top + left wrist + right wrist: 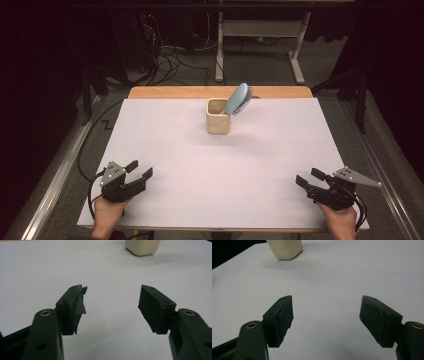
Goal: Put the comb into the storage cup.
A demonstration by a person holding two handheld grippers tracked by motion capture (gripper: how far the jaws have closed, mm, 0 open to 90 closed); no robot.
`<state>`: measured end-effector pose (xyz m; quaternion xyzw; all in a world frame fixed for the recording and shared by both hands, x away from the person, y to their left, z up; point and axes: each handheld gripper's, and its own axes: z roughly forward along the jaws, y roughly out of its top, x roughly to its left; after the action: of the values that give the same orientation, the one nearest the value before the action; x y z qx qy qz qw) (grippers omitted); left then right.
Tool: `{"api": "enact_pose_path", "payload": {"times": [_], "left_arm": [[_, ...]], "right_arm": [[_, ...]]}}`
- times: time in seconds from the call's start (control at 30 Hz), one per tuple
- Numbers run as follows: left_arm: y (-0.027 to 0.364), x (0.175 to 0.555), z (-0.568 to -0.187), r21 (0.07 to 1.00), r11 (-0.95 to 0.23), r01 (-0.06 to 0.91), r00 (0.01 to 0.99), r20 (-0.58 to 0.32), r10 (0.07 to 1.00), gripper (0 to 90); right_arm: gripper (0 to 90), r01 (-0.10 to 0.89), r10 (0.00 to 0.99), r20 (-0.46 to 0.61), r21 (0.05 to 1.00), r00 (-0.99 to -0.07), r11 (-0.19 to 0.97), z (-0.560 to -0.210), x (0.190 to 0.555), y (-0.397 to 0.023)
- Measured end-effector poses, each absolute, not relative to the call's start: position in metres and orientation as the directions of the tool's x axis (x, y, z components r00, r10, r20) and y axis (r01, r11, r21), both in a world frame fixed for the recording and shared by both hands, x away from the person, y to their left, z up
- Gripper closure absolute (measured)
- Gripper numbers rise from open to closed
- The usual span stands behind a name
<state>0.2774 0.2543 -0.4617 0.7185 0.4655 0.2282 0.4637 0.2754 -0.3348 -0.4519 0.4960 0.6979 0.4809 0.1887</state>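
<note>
my left gripper [139, 170] sits near the left front corner of the white sheet [200, 165], its jaws spread wide with nothing between them; in the left gripper view [112, 306] there is only bare sheet [50, 270] between the two black pads, and the left pad's [78, 305] cover looks frayed and peeling at its edge. my right gripper [309, 179] sits near the right front corner, jaws spread as well and pinching nothing; the right gripper view [325, 315] shows bare white surface in the gap. both point inward and toward the far side of the table [150, 92]. the cup [218, 116], cream and squarish, stands upright near the far edge of the sheet, roughly midway across, well apart from both grippers. a light blue brush [238, 99] stands in the cup, leaning to the right over its rim, bristles facing right and down. the cup's base shows at the top of the left gripper view [142, 247], right of centre, and at the top of the right gripper view [284, 248], left of centre. my hands [107, 212] hold the grippers from the near edge, cables trailing behind each.
</note>
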Motion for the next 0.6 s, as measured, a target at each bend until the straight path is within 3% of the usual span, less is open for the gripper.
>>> {"api": "enact_pose_path", "payload": {"times": [0.6], "left_arm": [[0.2542,0.2779,-0.462,0.878,-0.134,0.459,0.463,-0.107,0.88,37.3]], "right_arm": [[27.6,0.51,0.88,0.204,0.859,-0.429,0.05,-0.4582,0.2721,-0.3382]]}}
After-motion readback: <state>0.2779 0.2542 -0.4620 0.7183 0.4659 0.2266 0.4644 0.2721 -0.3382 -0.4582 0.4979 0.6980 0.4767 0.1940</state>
